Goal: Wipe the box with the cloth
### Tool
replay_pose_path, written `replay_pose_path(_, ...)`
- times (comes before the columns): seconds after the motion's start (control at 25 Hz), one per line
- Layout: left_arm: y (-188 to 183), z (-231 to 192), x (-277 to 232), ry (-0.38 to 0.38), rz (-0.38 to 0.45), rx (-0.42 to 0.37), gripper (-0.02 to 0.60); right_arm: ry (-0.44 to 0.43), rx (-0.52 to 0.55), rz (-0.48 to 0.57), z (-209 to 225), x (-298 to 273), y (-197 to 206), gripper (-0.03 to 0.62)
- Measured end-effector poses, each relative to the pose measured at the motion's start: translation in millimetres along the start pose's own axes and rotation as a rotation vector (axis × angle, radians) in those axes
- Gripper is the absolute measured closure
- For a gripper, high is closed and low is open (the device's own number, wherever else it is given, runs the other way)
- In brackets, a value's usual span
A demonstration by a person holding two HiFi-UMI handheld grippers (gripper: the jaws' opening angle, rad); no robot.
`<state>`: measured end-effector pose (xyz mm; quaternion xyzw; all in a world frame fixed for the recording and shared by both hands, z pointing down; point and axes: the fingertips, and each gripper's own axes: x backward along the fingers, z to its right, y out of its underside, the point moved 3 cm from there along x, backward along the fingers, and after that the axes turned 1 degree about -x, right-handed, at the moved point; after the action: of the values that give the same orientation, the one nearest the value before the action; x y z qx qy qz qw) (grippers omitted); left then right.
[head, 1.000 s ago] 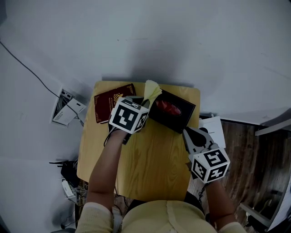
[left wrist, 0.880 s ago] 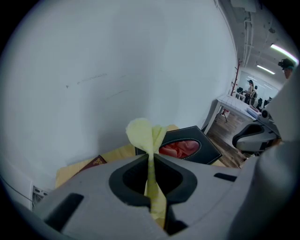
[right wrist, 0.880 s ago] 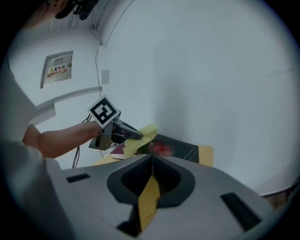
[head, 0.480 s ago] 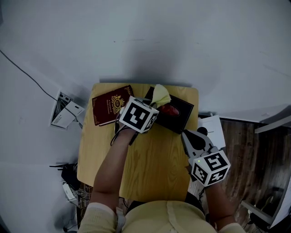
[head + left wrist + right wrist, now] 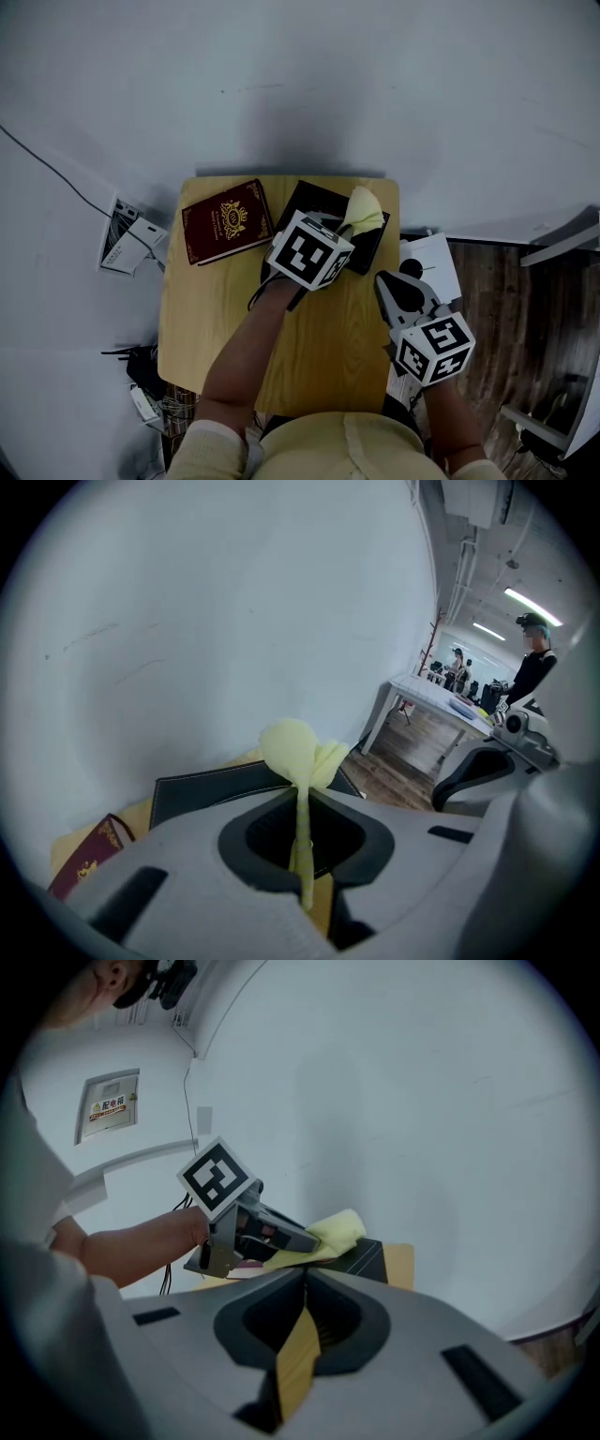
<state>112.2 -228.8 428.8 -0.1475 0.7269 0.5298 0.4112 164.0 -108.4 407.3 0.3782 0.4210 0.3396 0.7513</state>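
now the left gripper (image 5: pixel 343 229) pinches the yellow cloth (image 5: pixel 364 208) on the black box (image 5: pixel 314 199), near its right end, while the right gripper (image 5: pixel 390 281) hangs nearby, jaws pressed together on nothing.

Your head view is dim and flat, with a soft shadow (image 5: pixel 281 157) on the wall (image 5: pixel 281 75) past the table's (image 5: pixel 197 319) far edge. Both gripper views bend toward black corners; ceiling strip lights (image 5: pixel 530 595) glare upper right in the left one.

Left gripper (image 5: pixel 302 806), jaws pinched on a pale yellow cloth (image 5: pixel 298 754); flat black box (image 5: pixel 197 797) just beyond, burgundy book (image 5: pixel 89 860) lower left.
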Motion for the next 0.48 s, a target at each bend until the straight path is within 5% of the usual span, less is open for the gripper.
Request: replay_pose_path(0.48,-8,53,-15,0.110,0.013,-0.051,0.549,0.029,-0.020,-0.014,2,15,11,0.562)
